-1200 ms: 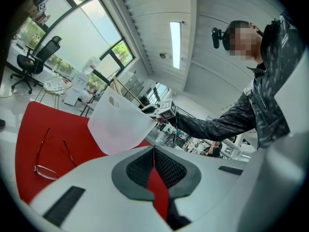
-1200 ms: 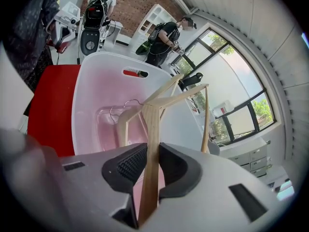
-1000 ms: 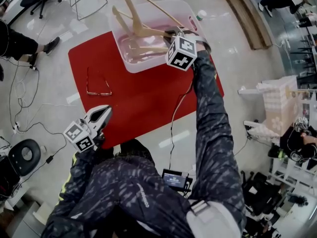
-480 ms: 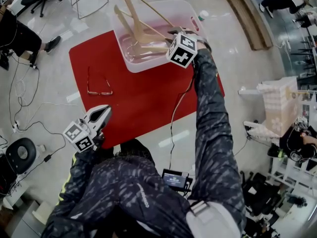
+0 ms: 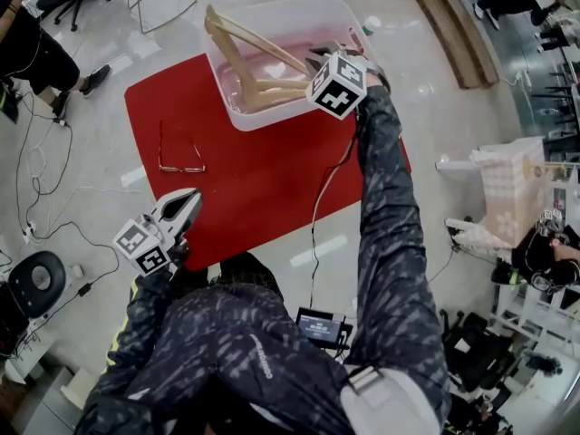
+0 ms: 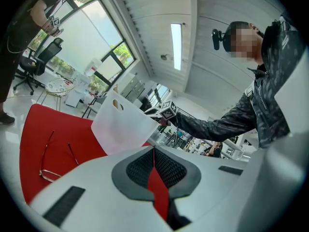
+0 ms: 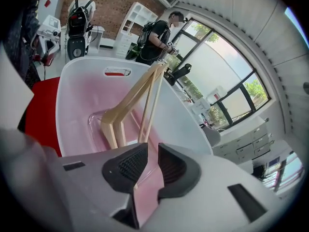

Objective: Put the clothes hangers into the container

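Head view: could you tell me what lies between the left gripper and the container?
A thin wire hanger lies on the red mat between them, clear in the head view.

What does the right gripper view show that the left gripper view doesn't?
Right gripper view only: wooden hangers leaning inside the bin, and its pink floor.
Left gripper view only: a wire hanger lying on the mat, outside the bin, and the person's arm reaching toward the bin.
Both: the white bin and the red mat under it.
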`<state>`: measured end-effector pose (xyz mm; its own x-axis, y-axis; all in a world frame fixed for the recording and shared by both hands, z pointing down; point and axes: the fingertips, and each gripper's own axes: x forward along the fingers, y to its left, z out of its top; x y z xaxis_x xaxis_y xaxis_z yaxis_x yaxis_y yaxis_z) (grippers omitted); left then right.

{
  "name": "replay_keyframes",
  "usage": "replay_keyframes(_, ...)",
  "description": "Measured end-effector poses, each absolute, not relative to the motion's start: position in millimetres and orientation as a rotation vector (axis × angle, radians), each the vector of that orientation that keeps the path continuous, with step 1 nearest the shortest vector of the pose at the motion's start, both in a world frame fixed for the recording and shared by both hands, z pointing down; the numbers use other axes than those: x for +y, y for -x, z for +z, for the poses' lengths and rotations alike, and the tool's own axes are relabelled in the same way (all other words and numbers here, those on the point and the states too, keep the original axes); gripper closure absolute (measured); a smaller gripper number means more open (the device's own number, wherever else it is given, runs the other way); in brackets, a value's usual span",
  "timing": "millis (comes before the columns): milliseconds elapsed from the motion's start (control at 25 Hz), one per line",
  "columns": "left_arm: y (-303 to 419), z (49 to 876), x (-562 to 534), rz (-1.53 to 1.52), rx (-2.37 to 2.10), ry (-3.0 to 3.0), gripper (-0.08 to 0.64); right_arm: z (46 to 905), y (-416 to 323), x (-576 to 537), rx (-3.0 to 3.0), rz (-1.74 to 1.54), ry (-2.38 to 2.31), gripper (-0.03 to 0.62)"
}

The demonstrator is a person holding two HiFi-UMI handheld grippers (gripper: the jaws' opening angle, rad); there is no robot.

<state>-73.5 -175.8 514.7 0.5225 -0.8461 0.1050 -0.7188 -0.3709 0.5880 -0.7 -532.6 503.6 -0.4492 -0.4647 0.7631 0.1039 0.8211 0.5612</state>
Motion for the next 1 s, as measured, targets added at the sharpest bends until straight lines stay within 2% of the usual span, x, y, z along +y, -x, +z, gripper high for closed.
replay_keyframes(200,69,509,-181,-0.271,-1.26,-2.204,0.549,475,0,-524,-2.067,-0.615,-0.35,0.552)
replay_keyframes(400,76,502,-181,-0.254,-1.247,-2.234,0.549,448,2,-491,-2.25,-0.407,-0.424,0.572)
replay_keyframes(1000,36,486,-152,-0.23,-1.087,-2.324,0.549,448,-94,-341,-2.417,0.15,-0.61,0.574)
